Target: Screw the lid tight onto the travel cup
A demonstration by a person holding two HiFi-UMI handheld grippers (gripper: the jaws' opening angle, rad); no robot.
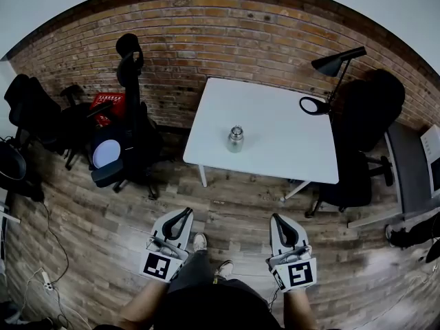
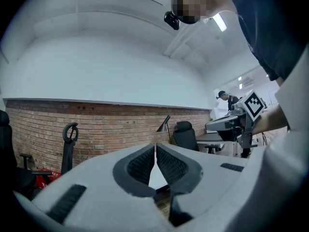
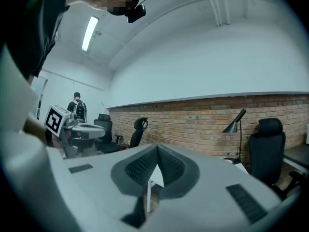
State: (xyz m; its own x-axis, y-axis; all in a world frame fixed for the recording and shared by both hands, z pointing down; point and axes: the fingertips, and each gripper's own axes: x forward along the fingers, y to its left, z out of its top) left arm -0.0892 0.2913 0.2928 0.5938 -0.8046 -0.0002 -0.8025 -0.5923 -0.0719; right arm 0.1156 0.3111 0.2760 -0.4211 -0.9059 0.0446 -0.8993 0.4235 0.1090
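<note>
Small steel travel cup (image 1: pixel 236 139), lid (image 1: pixel 236 130) seemingly seated, stands upright mid white square worktop (image 1: pixel 275 108), well apart from left gripper (image 1: pixel 185 214) and right gripper (image 1: pixel 277 219), both closed, empty; best step close, clamp body, then twist lid.

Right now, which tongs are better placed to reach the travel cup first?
Right, marginally. Left tongs and right tongs are both shut, empty, short of the table; the travel cup stands slightly toward the right side.
</note>
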